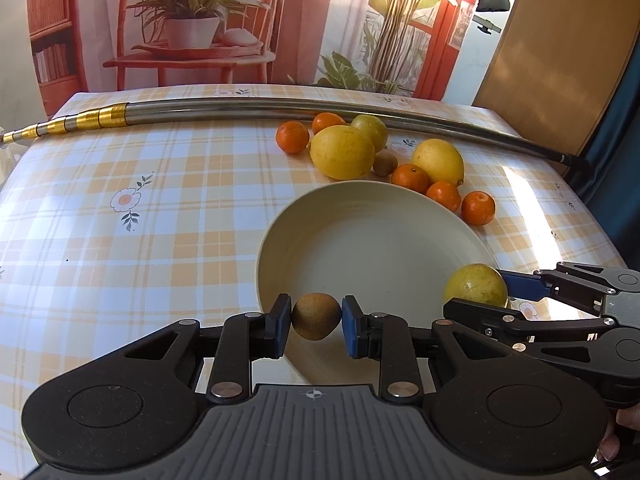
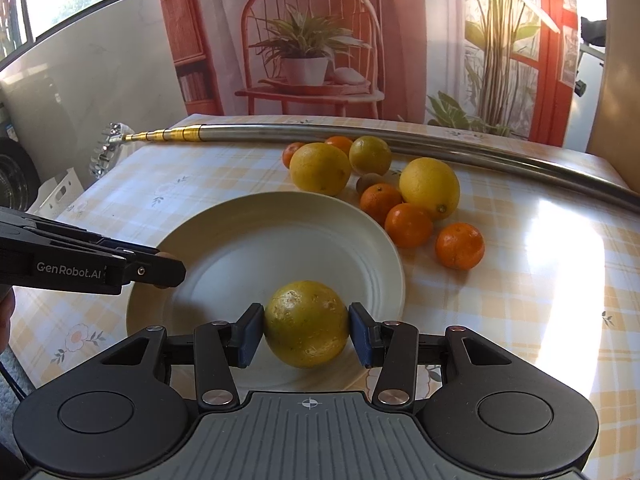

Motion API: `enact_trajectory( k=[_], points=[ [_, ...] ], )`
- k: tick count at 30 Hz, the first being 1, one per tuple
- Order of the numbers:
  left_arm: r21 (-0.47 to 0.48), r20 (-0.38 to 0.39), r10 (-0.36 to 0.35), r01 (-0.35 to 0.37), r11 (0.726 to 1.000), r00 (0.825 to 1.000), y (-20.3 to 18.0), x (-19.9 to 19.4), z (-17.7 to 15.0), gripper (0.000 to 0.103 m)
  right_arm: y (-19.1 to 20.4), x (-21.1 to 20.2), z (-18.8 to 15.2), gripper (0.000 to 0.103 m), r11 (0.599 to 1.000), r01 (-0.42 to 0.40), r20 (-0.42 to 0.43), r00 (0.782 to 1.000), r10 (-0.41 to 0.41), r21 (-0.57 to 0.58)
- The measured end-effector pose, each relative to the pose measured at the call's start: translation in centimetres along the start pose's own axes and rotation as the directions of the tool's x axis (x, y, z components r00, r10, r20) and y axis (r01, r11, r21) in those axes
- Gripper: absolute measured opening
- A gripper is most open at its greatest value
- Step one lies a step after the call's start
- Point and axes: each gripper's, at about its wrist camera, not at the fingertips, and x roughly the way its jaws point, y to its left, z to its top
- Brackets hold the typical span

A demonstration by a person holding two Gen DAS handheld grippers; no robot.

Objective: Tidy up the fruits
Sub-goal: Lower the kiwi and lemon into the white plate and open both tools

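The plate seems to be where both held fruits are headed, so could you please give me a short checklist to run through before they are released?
1. Left gripper holds the kiwi between its jaws: ok.
2. Right gripper holds the yellow-green fruit between its jaws: ok.
3. Plate bare, room for both: ok.
4. Both fruits above the plate, inside its rim: ok for the kiwi; the yellow-green fruit sits near the rim.
5. Height of the fruits above the plate: cannot tell.
6. Grippers apart from each other: ok.
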Motion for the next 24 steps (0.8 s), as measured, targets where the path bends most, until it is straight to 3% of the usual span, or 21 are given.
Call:
enact_trajectory(
  k=[24],
  points=[
    [0.050,-0.024,0.011,-0.010,0.999,1.000,-0.42,0.57,-0.54,0.029,-0.35,0.40,-0.27,0.043,1.000,0.018,-0.022,1.000,-0.018,0.009]
  ],
)
